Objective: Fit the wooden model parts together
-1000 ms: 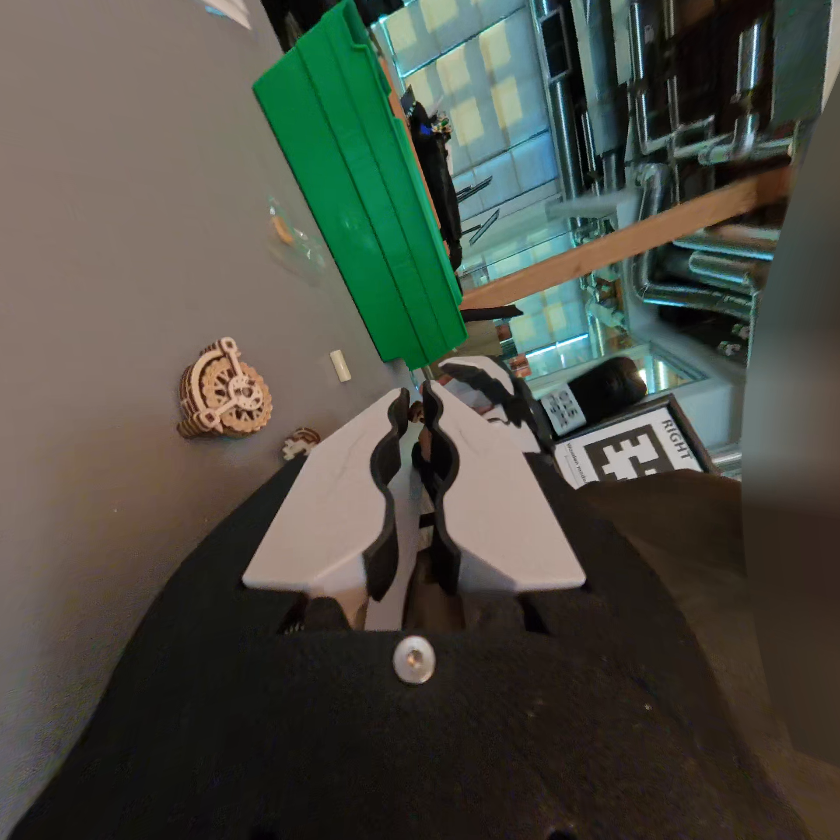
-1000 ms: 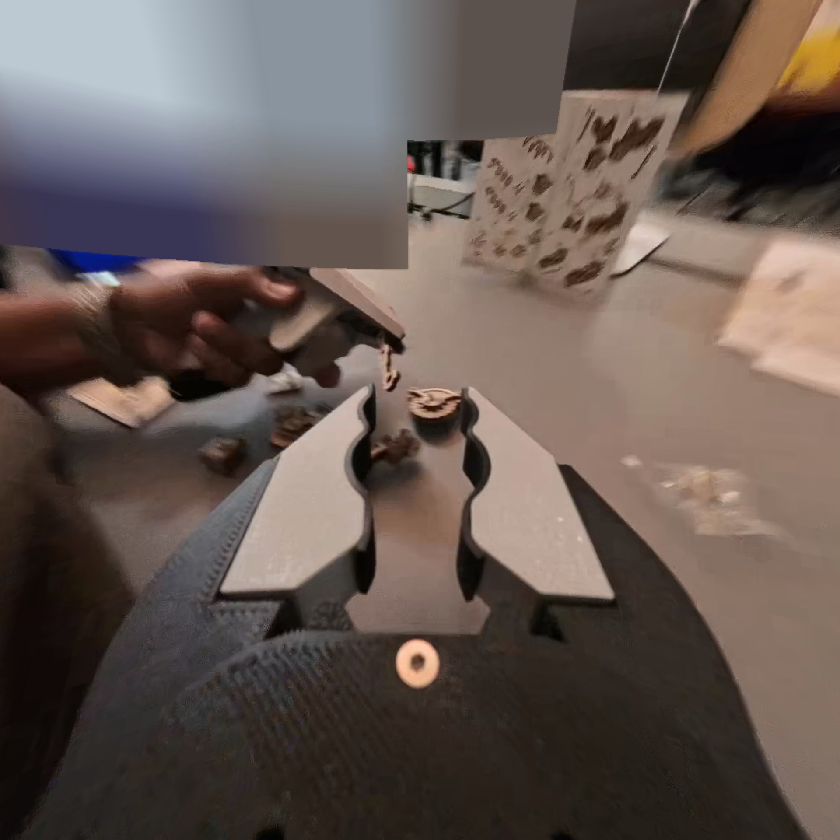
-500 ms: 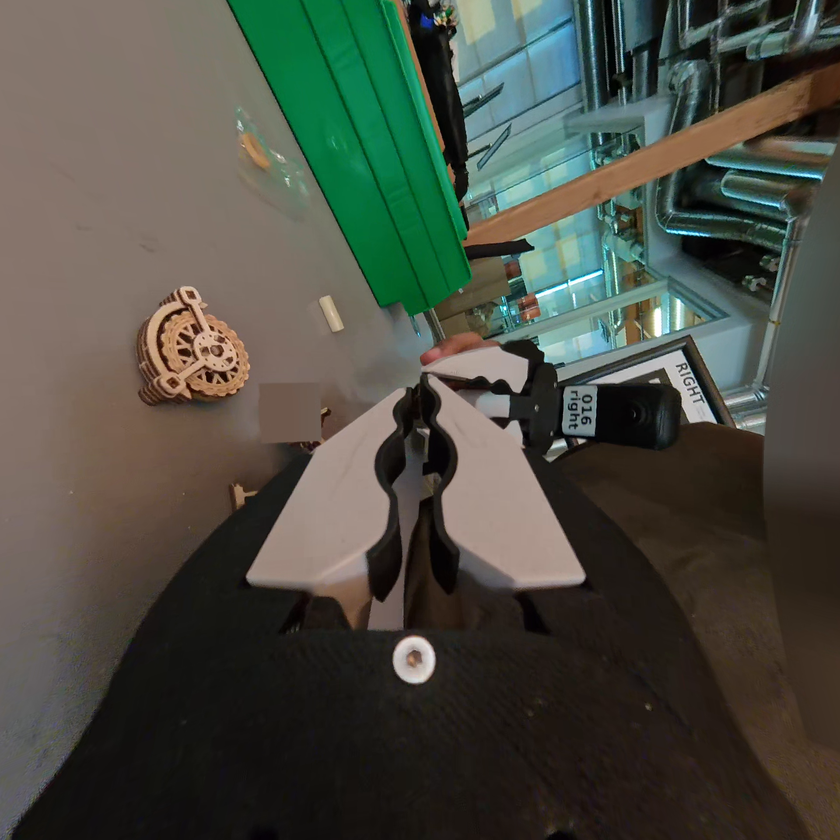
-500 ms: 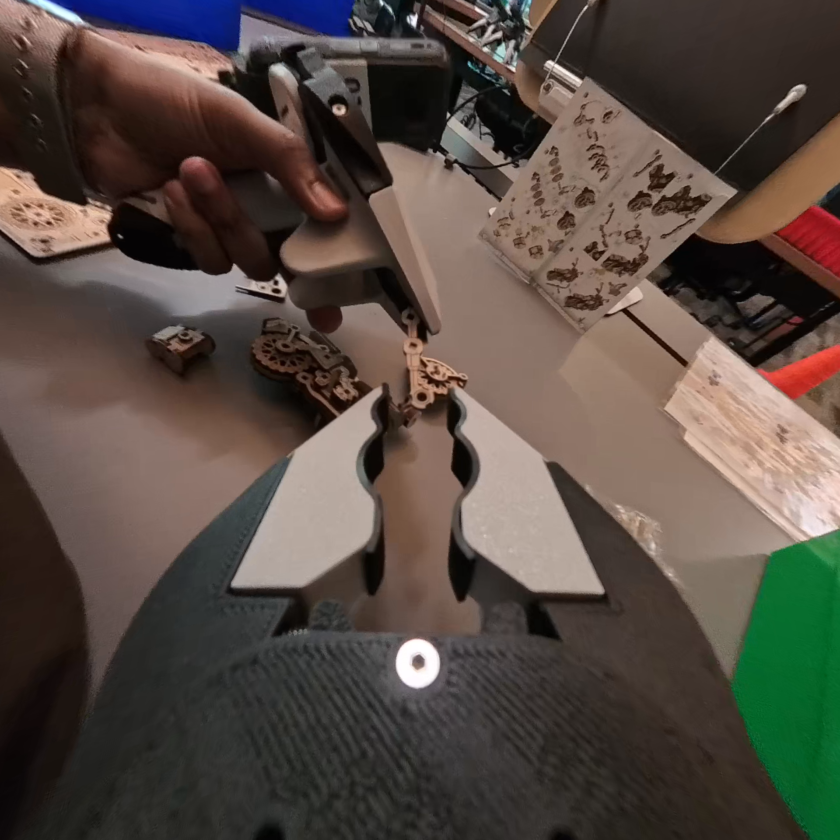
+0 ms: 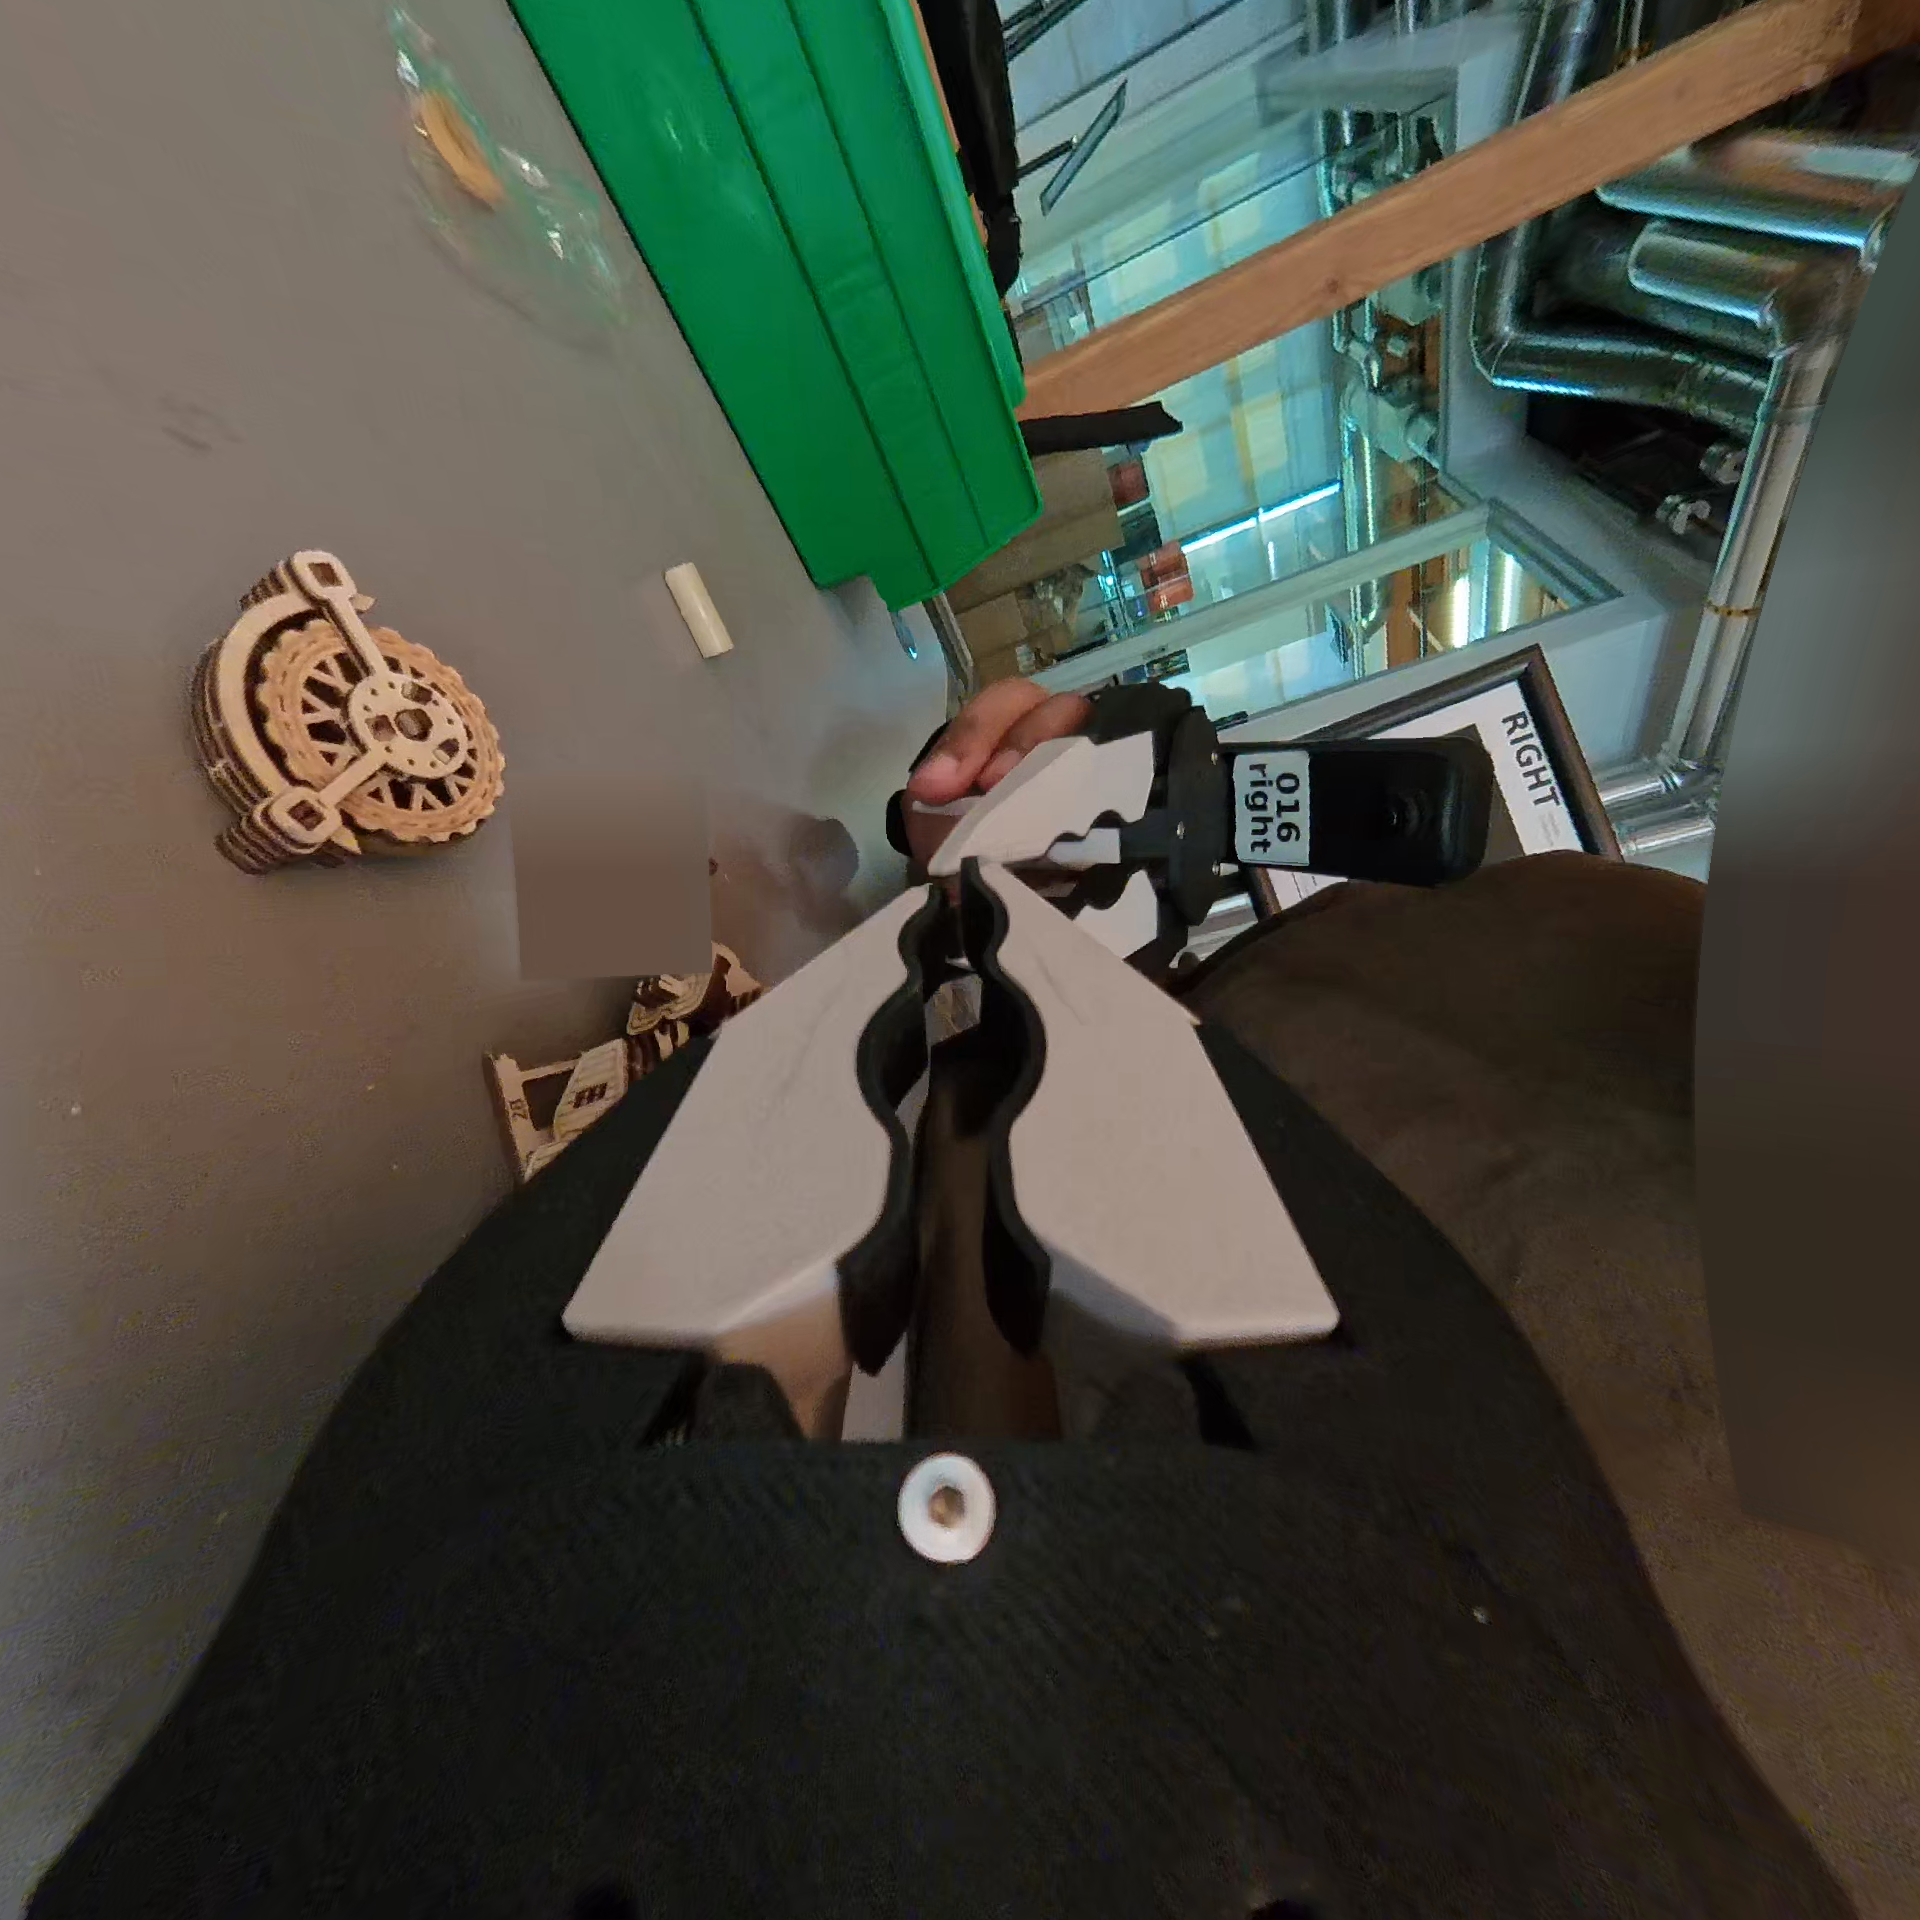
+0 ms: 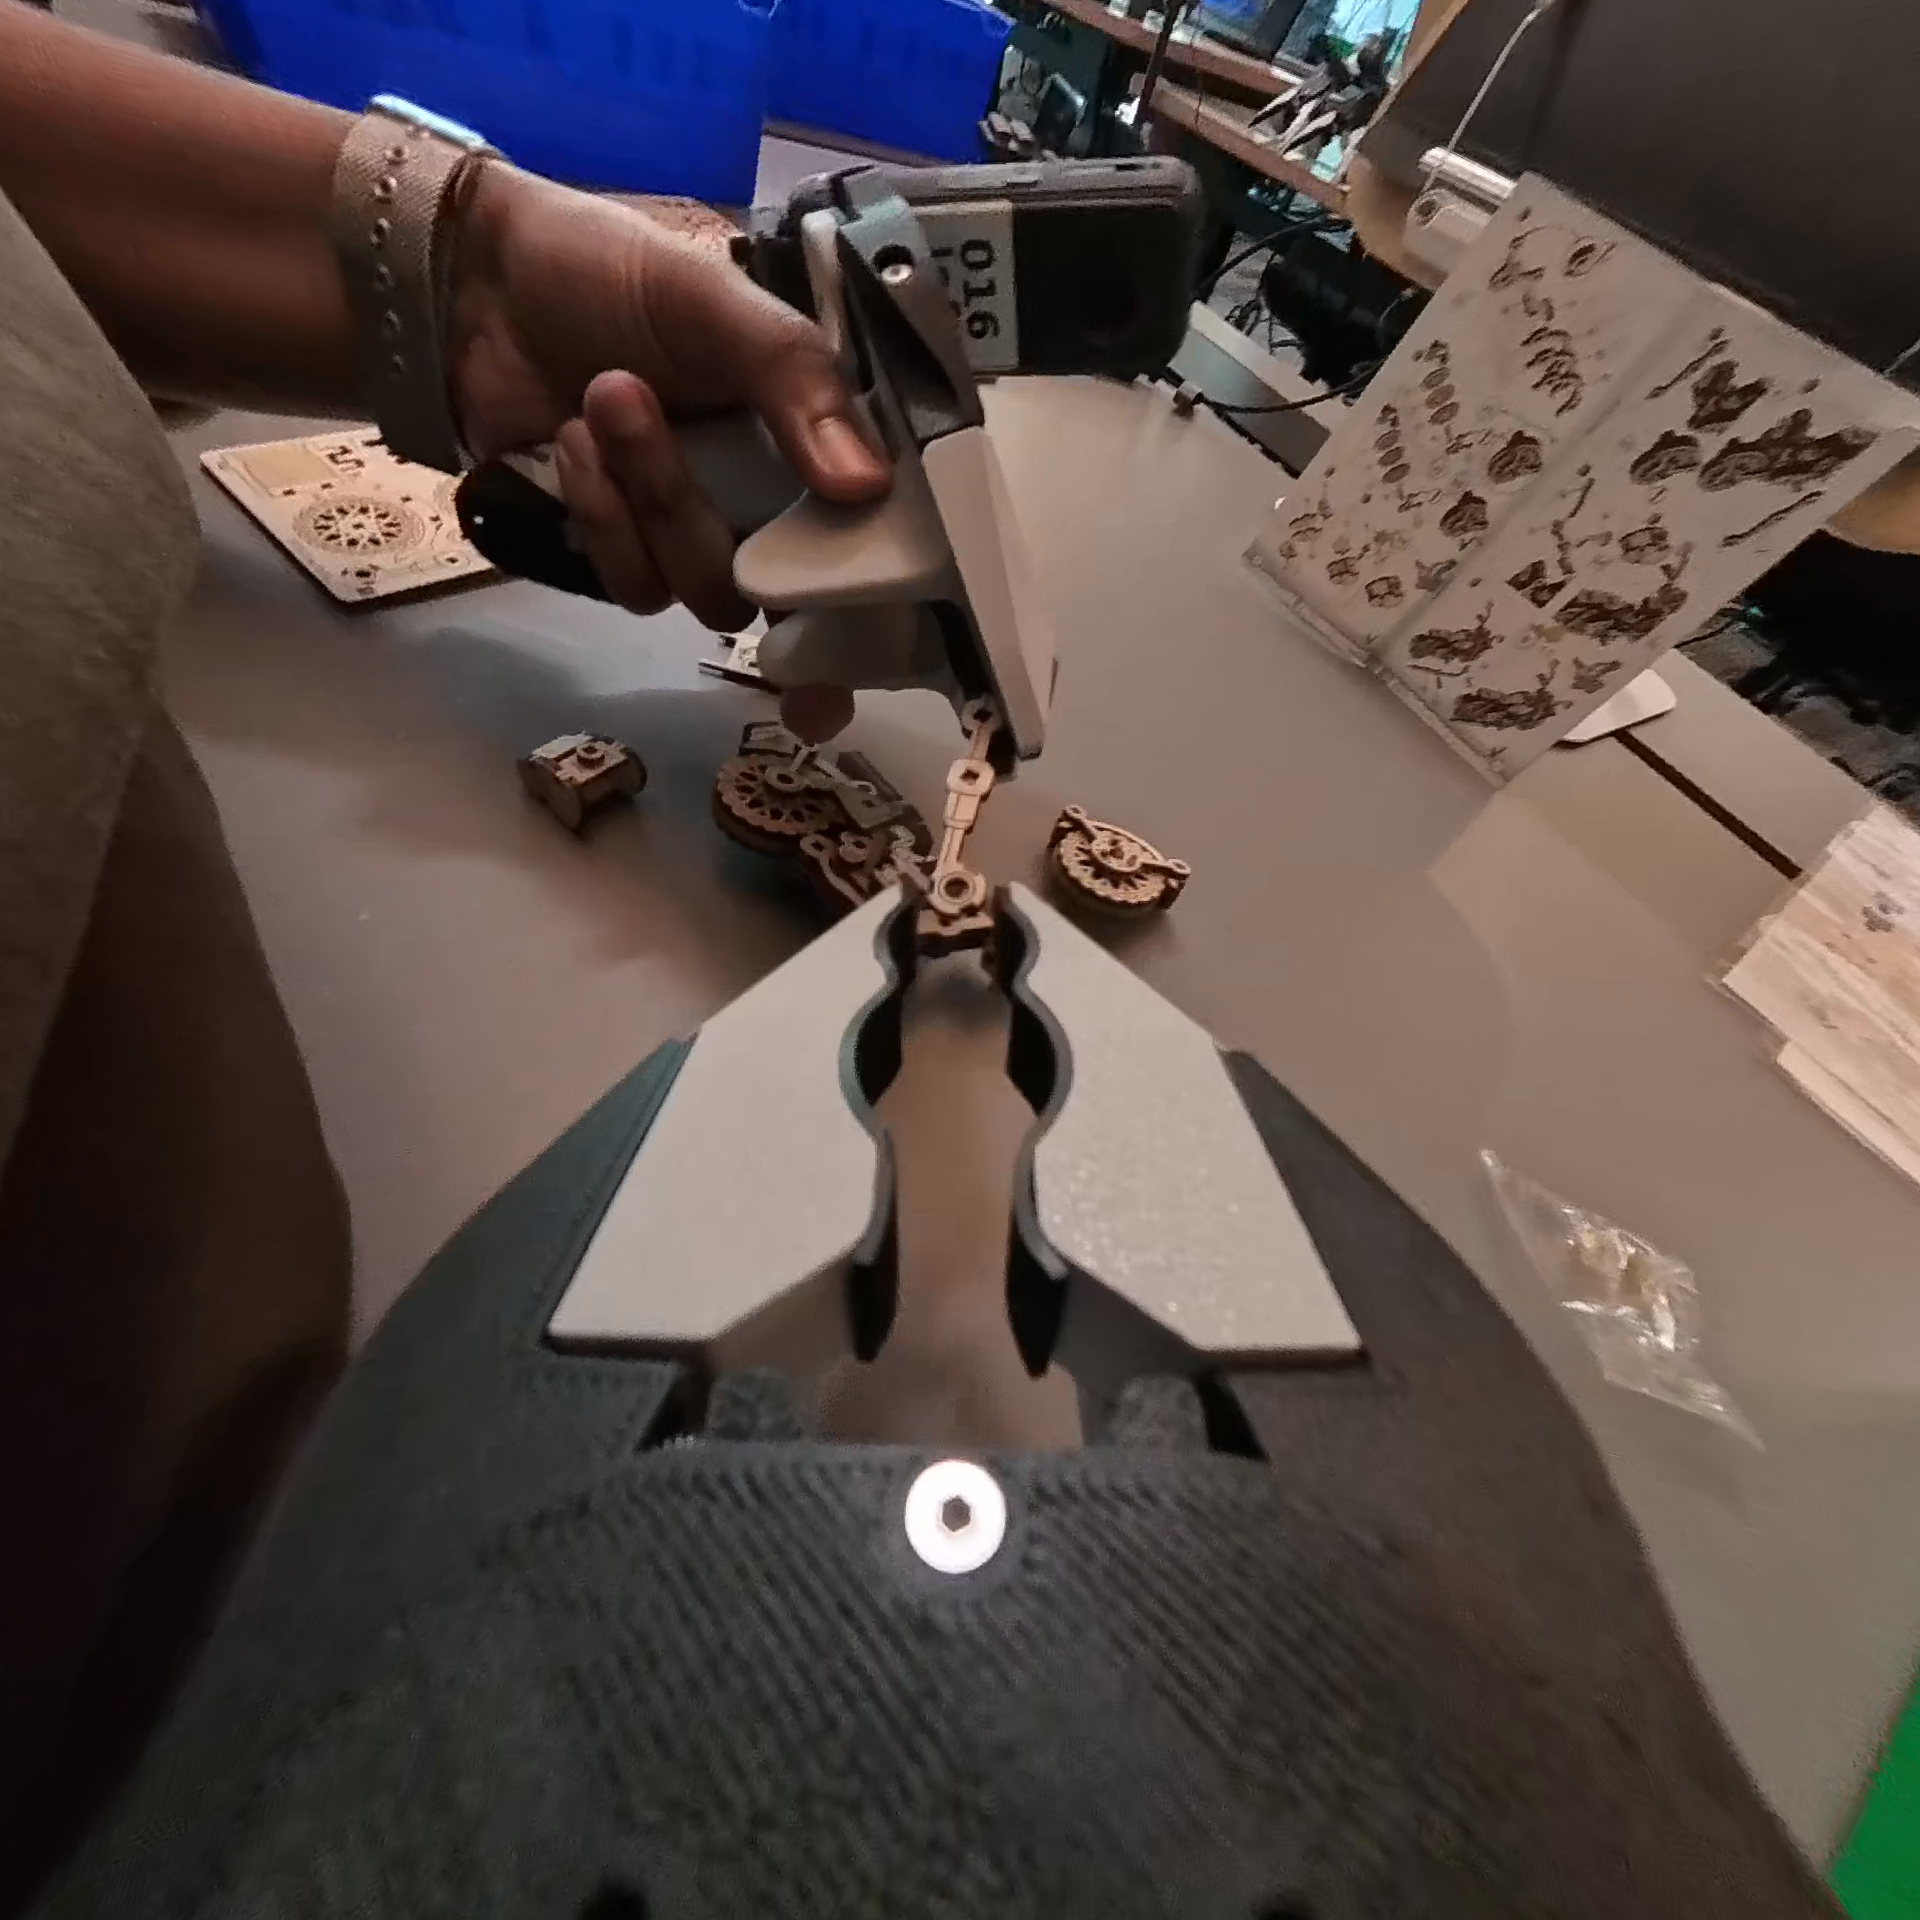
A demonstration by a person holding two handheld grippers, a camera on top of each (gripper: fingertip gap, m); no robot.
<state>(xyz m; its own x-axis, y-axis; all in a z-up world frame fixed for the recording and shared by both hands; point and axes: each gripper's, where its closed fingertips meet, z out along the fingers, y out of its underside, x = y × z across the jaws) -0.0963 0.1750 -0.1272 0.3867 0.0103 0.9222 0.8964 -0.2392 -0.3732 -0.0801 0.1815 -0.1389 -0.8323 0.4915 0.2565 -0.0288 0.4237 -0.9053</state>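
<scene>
In the right wrist view, the left gripper [image 6: 1003, 727] at upper centre pinches the top of a thin link [image 6: 964, 805]. The link slants down-left to a small hub [image 6: 951, 920] at frame centre, clamped in the right gripper [image 6: 954, 914].

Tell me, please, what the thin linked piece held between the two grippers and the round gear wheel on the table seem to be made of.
Linked piece: seemingly thin plywood, unpainted and matte, pale tan with darker edges.
Gear wheel: seemingly the same layered plywood, stacked sheets visible at its rim, unvarnished.
Table: smooth grey surface with a dull sheen; material unclear.
</scene>
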